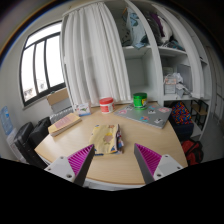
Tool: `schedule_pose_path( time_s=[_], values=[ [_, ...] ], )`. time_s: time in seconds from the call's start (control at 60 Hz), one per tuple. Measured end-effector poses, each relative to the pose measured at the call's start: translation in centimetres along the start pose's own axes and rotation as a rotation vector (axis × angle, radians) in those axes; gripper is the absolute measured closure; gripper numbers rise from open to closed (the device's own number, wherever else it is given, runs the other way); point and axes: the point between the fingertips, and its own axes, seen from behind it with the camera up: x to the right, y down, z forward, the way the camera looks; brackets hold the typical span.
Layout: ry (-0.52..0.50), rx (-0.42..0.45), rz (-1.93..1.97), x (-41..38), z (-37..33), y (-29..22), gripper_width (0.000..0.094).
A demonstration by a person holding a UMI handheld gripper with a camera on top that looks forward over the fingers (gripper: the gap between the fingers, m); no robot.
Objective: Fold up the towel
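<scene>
Tool (115, 160): we log it as released, its two fingers spread wide with pink pads facing each other and nothing between them; it hangs above the near edge of the desk (150, 150).

Towel (106, 138): crumpled, pale yellowish with a pattern, lying on the desk just ahead of the fingers, closer to the left one. We judge the fold not yet begun.

Other items on the desk: a red cup (106, 103) and a green cup (140, 99) beyond the towel, a flat grey item (150, 116) to the right of them, a wooden box (64, 123) to the left. Beyond: a white curtain (95, 55), a window (42, 62), shelving (170, 60).

Risks, as we judge them:
- The towel lies in a heap, so a pinch may take several layers at once, and the fold would come out lopsided.
- A grip on the middle instead of a corner would drag the whole cloth across the desk.
- A wide sweep could push the cloth into the cups and tip them.

Not determinable: we cannot find the towel's corners or hems in the heap. We cannot tell what the grey item is. The shelf contents are too small to name.
</scene>
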Motion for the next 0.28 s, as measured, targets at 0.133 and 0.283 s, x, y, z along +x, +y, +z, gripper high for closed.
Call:
schedule_pose_path(
  time_s=[0.133, 0.283],
  values=[
    [-0.004, 0.041, 0.055, 1.8, -5.6, 2.3, 0.0106],
    [-0.021, 0.033, 0.112, 3.2, -9.7, 5.7, 0.0108]
  ],
)
